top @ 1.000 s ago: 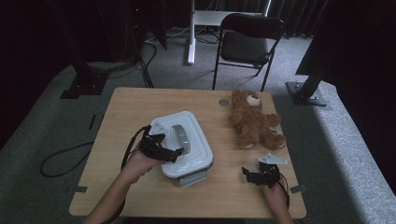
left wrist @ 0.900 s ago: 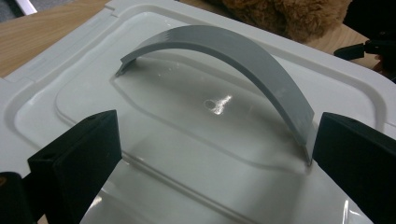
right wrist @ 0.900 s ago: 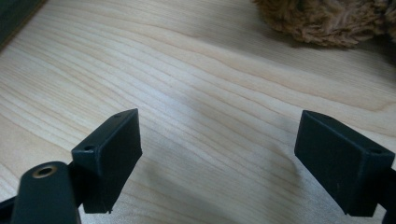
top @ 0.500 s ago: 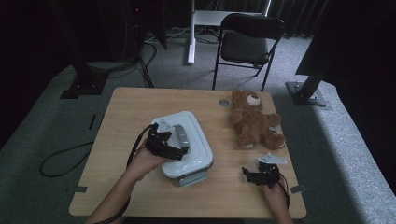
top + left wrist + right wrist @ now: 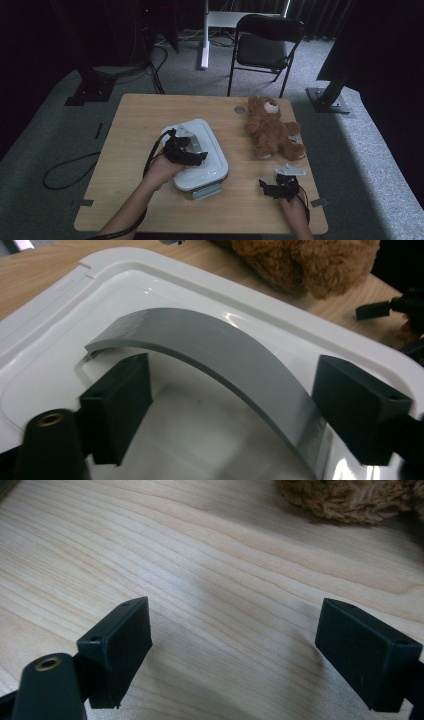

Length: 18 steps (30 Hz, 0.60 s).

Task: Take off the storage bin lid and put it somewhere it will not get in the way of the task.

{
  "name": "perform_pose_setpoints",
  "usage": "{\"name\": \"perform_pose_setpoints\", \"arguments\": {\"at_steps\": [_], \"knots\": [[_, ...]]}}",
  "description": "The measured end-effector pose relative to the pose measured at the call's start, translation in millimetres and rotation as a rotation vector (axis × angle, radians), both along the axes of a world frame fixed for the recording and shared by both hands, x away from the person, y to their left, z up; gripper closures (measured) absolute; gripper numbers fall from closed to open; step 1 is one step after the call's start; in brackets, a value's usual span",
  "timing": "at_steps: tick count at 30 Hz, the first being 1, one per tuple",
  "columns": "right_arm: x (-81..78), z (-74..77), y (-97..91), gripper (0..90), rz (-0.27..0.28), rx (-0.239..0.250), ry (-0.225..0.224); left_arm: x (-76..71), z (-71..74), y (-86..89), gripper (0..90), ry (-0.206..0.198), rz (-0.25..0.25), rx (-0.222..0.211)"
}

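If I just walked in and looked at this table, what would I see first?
Probably the fluffy brown teddy bear sitting at the table's far right. Next, the big white box in the middle, where the left gripper has its open jaws on either side of the grey handle on the lid. The right gripper waits open near the front edge.

The high view hangs above the person's side of the light wooden surface [image 5: 150, 115], looking forward and down, far enough off to take in floor and a black folding chair [image 5: 265, 42]. The left gripper view sits close over the white plastic box lid [image 5: 60, 315] with its grey arched handle [image 5: 225, 355]. The right gripper view skims the bare wood. All three share the brown plush teddy bear [image 5: 272, 130], which edges both gripper views.
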State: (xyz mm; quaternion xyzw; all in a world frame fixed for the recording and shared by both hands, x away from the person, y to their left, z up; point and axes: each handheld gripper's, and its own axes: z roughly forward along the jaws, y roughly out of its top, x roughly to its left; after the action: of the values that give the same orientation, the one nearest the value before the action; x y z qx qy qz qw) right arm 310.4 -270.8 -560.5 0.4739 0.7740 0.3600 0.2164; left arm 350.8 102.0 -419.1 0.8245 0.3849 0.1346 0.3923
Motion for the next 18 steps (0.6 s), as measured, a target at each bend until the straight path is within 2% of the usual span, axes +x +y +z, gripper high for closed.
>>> {"name": "perform_pose_setpoints", "arguments": {"at_steps": [1,2,6,9,10,13,14,18], "knots": [[0.0,0.0,0.0,14.0,0.0,0.0,0.0,-0.8,-0.1,-0.2,20.9,-0.002,-0.007,-0.005],[0.1,-0.1,0.0,13.9,0.0,0.0,0.0,-1.3,0.4,0.0,29.0,-0.003,-0.023,-0.005],[0.2,-0.2,0.5,14.0,0.002,-0.006,0.002,-3.8,2.2,-1.5,42.2,-0.007,-0.033,-0.025],[0.2,-0.3,0.7,14.0,0.004,-0.008,0.002,-5.5,2.4,-2.1,45.0,-0.008,-0.026,-0.031],[0.2,-0.2,0.5,14.0,0.003,-0.006,0.003,-5.3,2.1,-0.9,48.1,0.015,-0.026,-0.057],[0.3,-0.2,0.3,14.0,0.003,-0.005,0.004,-5.0,2.0,0.3,52.4,0.035,-0.03,-0.076],[0.2,-0.2,0.4,14.0,0.003,-0.005,0.004,-4.7,2.1,1.7,53.5,0.048,-0.039,-0.1],[0.3,-0.2,0.4,14.0,0.004,-0.005,0.005,-6.9,4.9,3.3,58.5,0.047,-0.056,-0.118]]}}
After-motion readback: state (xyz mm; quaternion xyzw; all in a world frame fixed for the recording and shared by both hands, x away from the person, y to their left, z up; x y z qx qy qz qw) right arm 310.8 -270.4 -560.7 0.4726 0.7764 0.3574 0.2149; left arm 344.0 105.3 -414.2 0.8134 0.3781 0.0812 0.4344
